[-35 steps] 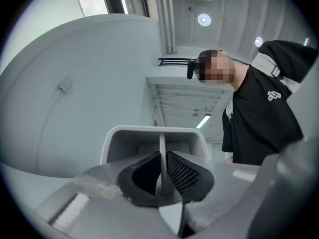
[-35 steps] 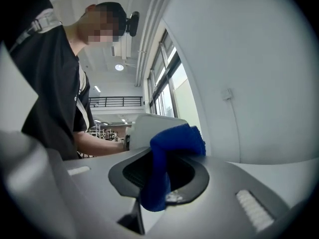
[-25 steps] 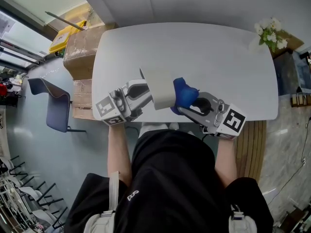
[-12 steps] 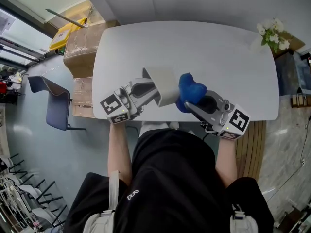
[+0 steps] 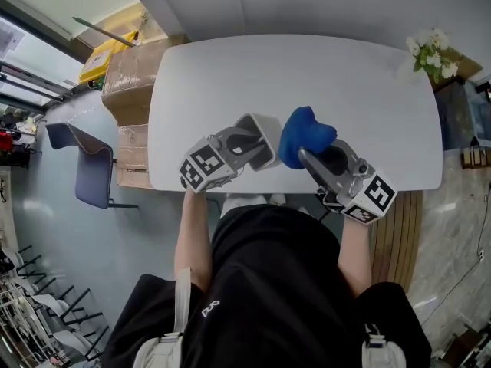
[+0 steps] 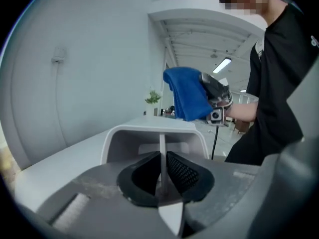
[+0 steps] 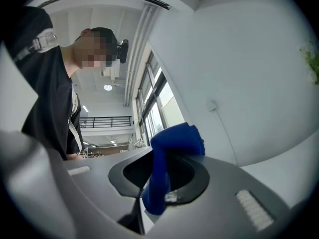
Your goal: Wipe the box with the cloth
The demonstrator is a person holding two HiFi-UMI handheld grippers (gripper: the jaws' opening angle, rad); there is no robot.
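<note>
Head view: left gripper (image 5: 247, 148) jaw tips sit behind a wall of the box (image 5: 259, 127), so contact is unreadable there. Right gripper (image 5: 308, 156) tips are buried under the cloth (image 5: 304, 133). Near edge of the table (image 5: 307, 75) is covered by both grippers and the person (image 5: 268, 282). Cardboard boxes (image 5: 126, 79) sit partly behind the table's left edge. Flowers (image 5: 426, 50): container too washed out to tell. Left gripper view: gripper body blocks the box's bottom; cloth masks the right gripper's front. Right gripper view: cloth covers part of the gap between the jaws; leafy sprig (image 7: 313, 59) is cut off at the right edge.
</note>
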